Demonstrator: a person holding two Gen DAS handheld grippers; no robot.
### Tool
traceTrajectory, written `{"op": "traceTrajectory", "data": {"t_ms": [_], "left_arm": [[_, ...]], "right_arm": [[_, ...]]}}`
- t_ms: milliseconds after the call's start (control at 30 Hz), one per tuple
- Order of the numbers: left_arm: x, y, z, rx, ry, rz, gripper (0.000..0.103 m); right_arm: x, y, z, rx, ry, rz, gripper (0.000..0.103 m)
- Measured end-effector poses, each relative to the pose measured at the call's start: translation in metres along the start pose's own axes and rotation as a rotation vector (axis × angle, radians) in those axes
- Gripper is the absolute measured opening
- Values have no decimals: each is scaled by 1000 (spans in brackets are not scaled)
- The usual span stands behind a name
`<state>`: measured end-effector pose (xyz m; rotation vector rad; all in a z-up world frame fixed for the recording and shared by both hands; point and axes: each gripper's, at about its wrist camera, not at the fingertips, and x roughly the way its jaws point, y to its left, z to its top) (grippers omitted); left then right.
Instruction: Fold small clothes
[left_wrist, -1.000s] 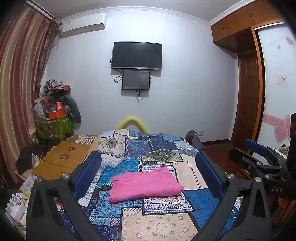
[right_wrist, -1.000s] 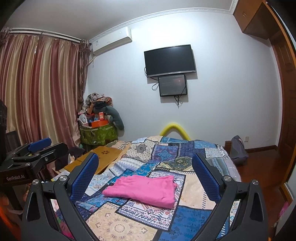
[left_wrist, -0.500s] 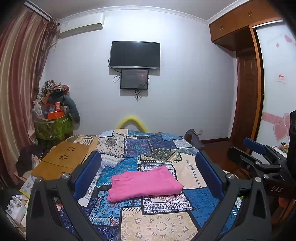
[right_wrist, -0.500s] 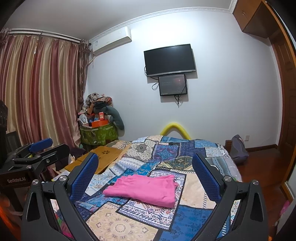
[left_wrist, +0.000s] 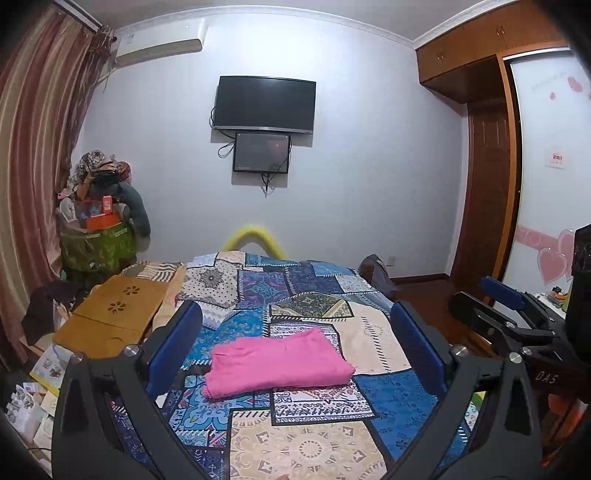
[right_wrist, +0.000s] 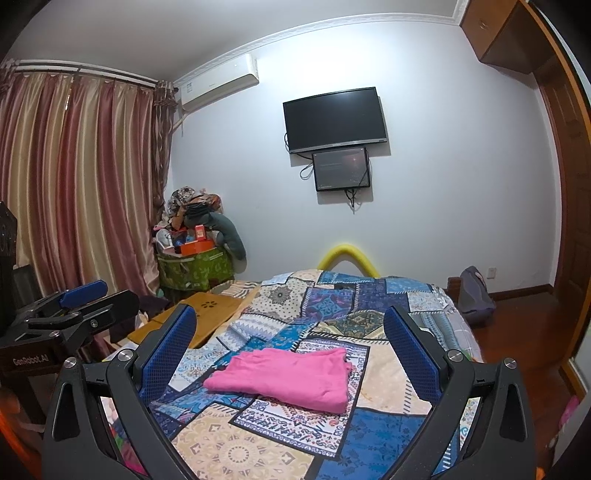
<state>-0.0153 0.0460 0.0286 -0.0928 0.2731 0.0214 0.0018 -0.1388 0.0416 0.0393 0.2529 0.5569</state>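
Both tools are held spread and empty above the bed: left tool, right tool. A folded pink cloth is seen lying ahead between each pair of fingers, long axis crosswise, about equally near both.

left gripper tilted slightly upward (garment untouched), right gripper nearly steady

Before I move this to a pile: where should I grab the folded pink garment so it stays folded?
Grip the pink garment at its rounded folded edge on the right, coming in low from that side. Its layers seem joined there; the left end looks looser.
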Motion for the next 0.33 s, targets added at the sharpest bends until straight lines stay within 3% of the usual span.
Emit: {"op": "traceTrajectory", "data": {"t_ms": [333], "left_arm": [[3, -1, -1, 4, 5, -7, 103]], "right_arm": [[0, 0, 0, 4, 4, -1, 101]]}}
